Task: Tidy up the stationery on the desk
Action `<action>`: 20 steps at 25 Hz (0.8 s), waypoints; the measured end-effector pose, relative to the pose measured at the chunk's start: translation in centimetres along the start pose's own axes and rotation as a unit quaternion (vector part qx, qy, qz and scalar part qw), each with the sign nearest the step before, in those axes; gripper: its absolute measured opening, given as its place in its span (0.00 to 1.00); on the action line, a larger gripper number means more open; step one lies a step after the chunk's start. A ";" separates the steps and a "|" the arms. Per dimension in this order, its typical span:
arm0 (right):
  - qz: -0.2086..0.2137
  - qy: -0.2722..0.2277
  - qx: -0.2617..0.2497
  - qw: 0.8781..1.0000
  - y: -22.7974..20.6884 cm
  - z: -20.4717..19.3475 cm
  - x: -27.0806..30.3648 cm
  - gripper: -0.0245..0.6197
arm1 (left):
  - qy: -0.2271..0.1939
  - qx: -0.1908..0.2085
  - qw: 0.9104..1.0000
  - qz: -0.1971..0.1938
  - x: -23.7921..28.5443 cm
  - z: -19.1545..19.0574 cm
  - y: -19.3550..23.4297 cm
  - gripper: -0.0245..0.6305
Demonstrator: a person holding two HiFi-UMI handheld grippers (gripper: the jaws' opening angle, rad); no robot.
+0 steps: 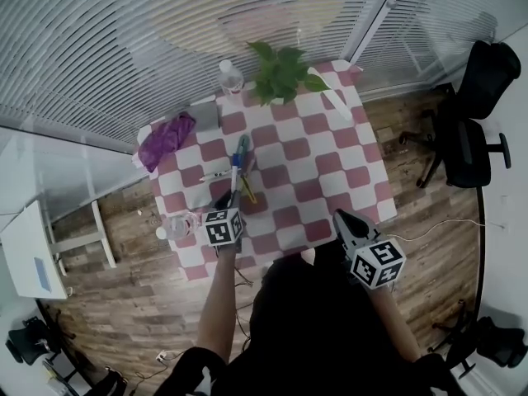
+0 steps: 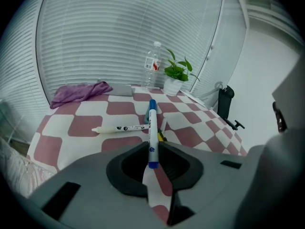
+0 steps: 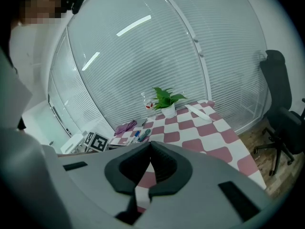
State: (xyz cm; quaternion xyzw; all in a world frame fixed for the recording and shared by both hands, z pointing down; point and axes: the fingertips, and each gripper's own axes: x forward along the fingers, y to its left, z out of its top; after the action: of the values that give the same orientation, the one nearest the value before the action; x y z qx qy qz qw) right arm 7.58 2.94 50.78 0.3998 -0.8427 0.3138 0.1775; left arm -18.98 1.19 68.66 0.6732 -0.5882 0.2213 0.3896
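red and white checked cloth [image 1: 330, 151] is covering the desk, and the stationery is lying on its left half. the left gripper [image 2: 152, 146] is grasping a white marker with a blue cap [image 2: 152, 128]. both jaws are pressing on the lower part of its body, and the capped end is pointing away, toward the window blinds. the marker is sitting tilted above the cloth; i cannot tell if its far end is touching anything.

just beside it, on the left, a second white marker with black print [image 2: 121, 128] is lying flat on the cloth. behind the held marker a teal pen [image 2: 146, 118] and a thin yellow pen [image 2: 161, 137] are showing only partly.

at the far edge of the desk a crumpled purple cloth [image 2: 78, 93] is lying, and a clear plastic water bottle [image 2: 151, 67] and a green plant in a white pot [image 2: 174, 78] are standing upright near each other.

the right gripper [image 3: 150, 143] is hanging over the near right corner of the desk, well apart from the stationery. its jaws are resting together at the tips, with nothing between them.

a black office chair [image 1: 470, 130] is standing on the wooden floor at the right.
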 end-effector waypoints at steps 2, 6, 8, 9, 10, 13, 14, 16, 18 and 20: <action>-0.001 -0.003 0.005 1.000 -0.3 0.0 -0.2 0.07 | -0.016 -0.007 1.000 0.001 -0.5 1.0 -0.7 0.18; -0.005 -0.009 0.013 1.000 -0.9 -0.2 -0.7 0.07 | -0.049 -0.012 0.999 0.004 -1.0 2.7 -3.5 0.18; -0.009 -0.008 0.018 1.000 -1.3 -0.5 -1.2 0.07 | -0.056 -0.026 0.998 -0.003 -0.8 3.0 -5.5 0.18; -0.012 -0.007 0.020 1.000 -1.5 -0.7 -1.5 0.07 | -0.058 -0.032 0.998 -0.008 -0.5 3.1 -6.7 0.18; -0.015 -0.007 0.022 1.000 -1.8 -0.9 -1.8 0.07 | -0.059 -0.038 0.997 -0.014 -0.1 3.0 -8.0 0.18; -0.024 -0.008 0.027 0.999 -2.8 -1.3 -2.6 0.07 | -0.053 -0.060 0.996 -0.026 1.2 2.6 -11.6 0.18; -0.028 -0.009 0.029 0.999 -3.2 -1.3 -2.9 0.07 | -0.048 -0.066 0.996 -0.026 1.6 2.3 -12.7 0.18; -0.034 -0.012 0.034 0.999 -3.9 -1.3 -3.5 0.07 | -0.037 -0.076 0.996 -0.023 2.4 1.7 -14.6 0.18; -0.039 -0.017 0.039 0.998 -4.6 -1.3 -4.0 0.07 | -0.028 -0.083 0.996 -0.019 3.2 1.2 -16.2 0.18; -0.042 -0.019 0.041 0.998 -5.3 -1.2 -4.5 0.07 | -0.017 -0.087 0.996 -0.010 4.4 0.4 -17.4 0.18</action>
State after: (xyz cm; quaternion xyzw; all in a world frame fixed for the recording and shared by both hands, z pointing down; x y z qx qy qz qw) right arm 14.60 3.73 51.28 0.4480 -0.8147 0.3329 0.1574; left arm -1.34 -1.81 67.14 0.6462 -0.6052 0.1544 0.4386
